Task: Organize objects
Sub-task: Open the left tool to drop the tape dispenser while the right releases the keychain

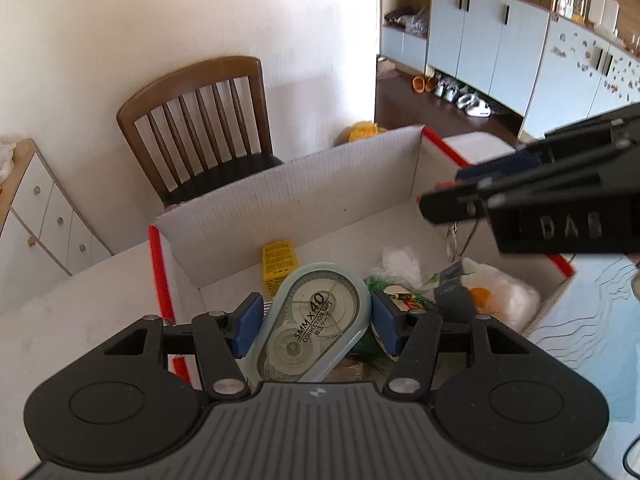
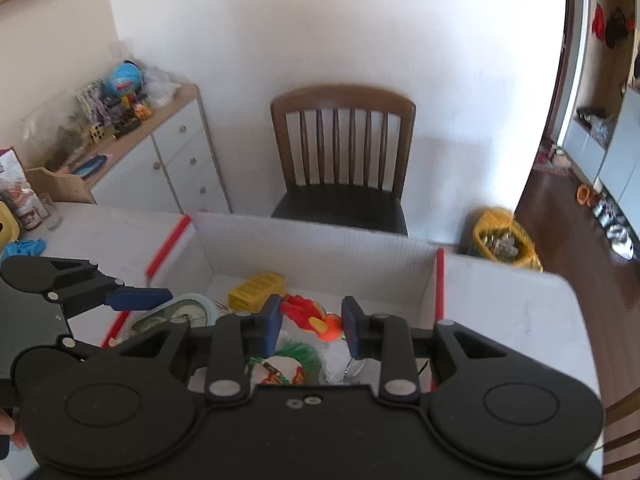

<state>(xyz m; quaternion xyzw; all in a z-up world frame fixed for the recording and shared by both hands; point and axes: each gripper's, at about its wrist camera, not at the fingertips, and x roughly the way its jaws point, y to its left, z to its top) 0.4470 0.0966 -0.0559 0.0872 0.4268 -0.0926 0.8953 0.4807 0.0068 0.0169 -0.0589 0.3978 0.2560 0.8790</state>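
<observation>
My left gripper [image 1: 314, 322] is shut on a pale green correction tape dispenser [image 1: 312, 324] and holds it over the open white cardboard box [image 1: 288, 196]. The dispenser also shows in the right wrist view [image 2: 176, 314]. In the box lie a yellow packet [image 1: 278, 266], a white plush toy with an orange spot [image 1: 496, 296] and green tinsel [image 1: 376, 282]. My right gripper [image 2: 310, 324] is open and empty above the box, over a red and orange toy [image 2: 316, 316]. It shows from the side in the left wrist view [image 1: 440, 196].
A brown wooden chair [image 2: 344, 160] stands behind the box. A white cabinet [image 2: 168, 160] with clutter on top is at the left. The box has red tape along its edges [image 1: 160, 276]. A yellow bin [image 2: 504, 240] sits on the floor.
</observation>
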